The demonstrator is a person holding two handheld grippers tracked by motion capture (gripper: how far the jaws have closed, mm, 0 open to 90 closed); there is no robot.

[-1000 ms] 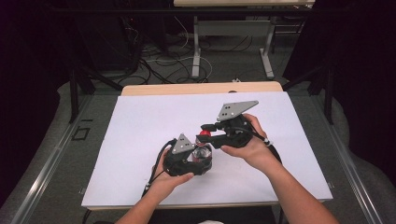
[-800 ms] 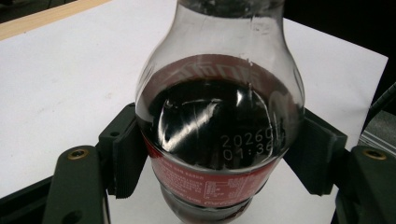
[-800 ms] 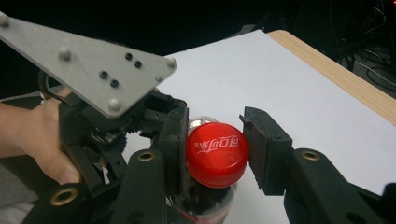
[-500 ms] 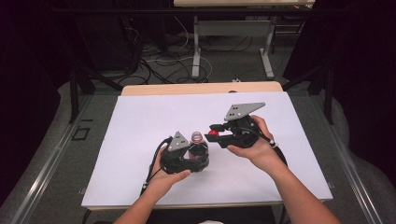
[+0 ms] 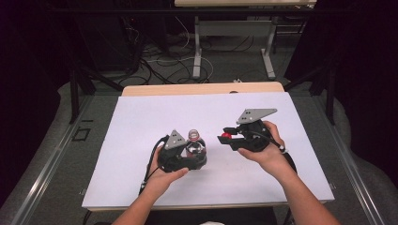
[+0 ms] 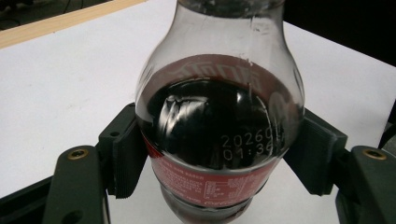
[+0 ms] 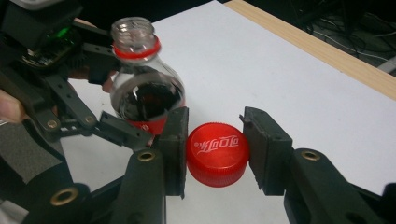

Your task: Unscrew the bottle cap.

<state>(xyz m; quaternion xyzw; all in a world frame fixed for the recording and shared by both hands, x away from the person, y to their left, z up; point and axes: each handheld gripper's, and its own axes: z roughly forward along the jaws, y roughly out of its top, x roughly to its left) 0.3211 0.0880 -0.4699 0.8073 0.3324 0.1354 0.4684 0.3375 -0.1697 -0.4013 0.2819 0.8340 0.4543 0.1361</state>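
left gripper [image 5: 187, 157]: you're clamped on the cola bottle [image 5: 195, 146], upright on the white sheet [image 5: 141, 122], mouth open
right gripper [image 5: 228, 136]: jaws pinch the red cap [image 7: 218, 153]
key relation: cap sits just right of the neck, near its height
nearer hand: right

A wooden bench [image 5: 202, 88] carries a white sheet [image 5: 141, 122] over most of its top; a bottle [image 5: 194, 146] stands on the sheet.
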